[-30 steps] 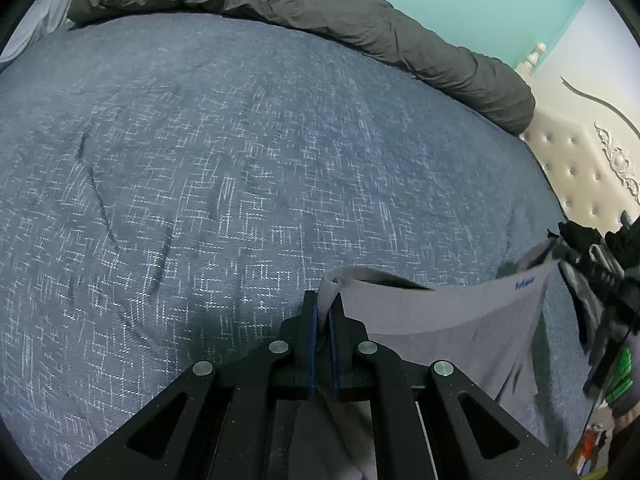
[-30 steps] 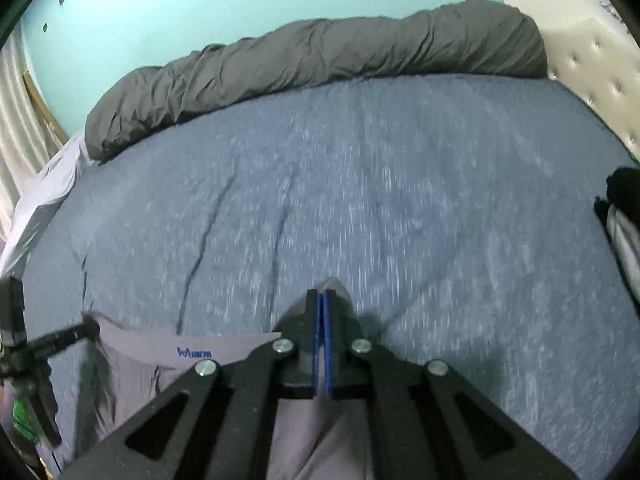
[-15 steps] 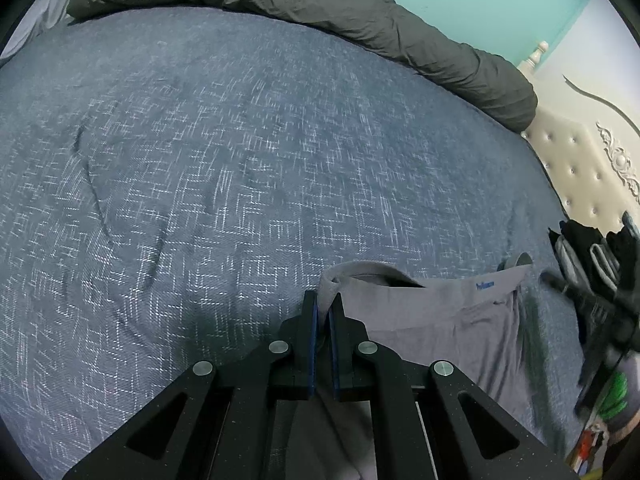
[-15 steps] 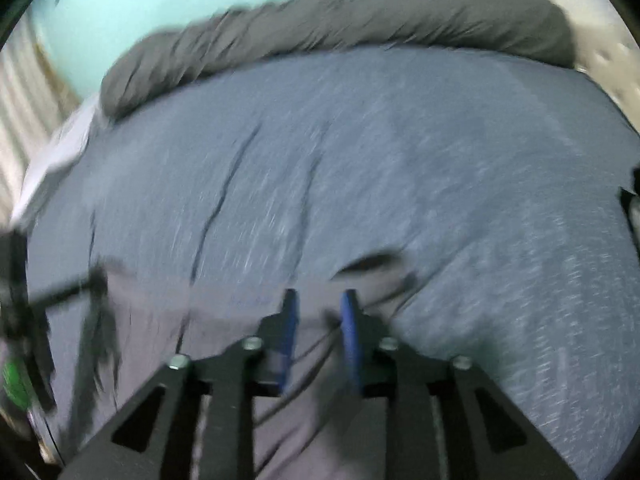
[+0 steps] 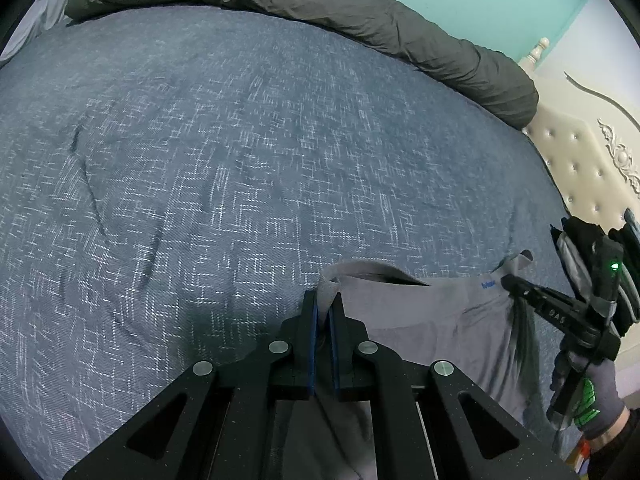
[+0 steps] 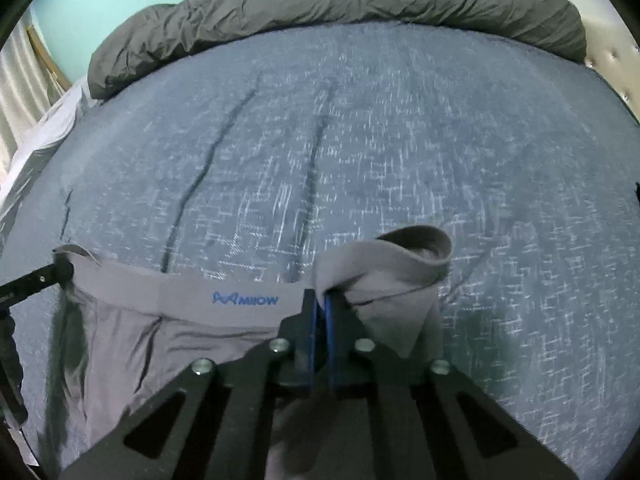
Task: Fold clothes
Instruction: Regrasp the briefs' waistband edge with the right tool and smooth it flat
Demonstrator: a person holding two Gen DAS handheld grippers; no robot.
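- Left gripper [image 5: 324, 304]: jaws nearly closed, blue pads pinching one end of the waistband of the grey underwear [image 5: 432, 320]; cloth fills the narrow gap.
- Right gripper [image 6: 320, 306]: jaws nearly closed on the waistband's other end; the fabric beyond the tips curls over in a loose roll.
- Left wrist view also shows the right gripper at far right, its tip at the waistband corner, held by a hand in a grey glove [image 5: 600, 396].
- Waistband stretched between the two grippers; blue logo [image 6: 245, 300] reads across its middle.
- Garment lies low on the blue patterned bedspread [image 6: 360, 140]; its body runs back under the grippers.
- Dark grey rolled duvet [image 6: 340, 8] along the far edge.
- Tufted cream headboard [image 5: 580, 160] at right; dark clothes [image 5: 588, 240] piled beside it.
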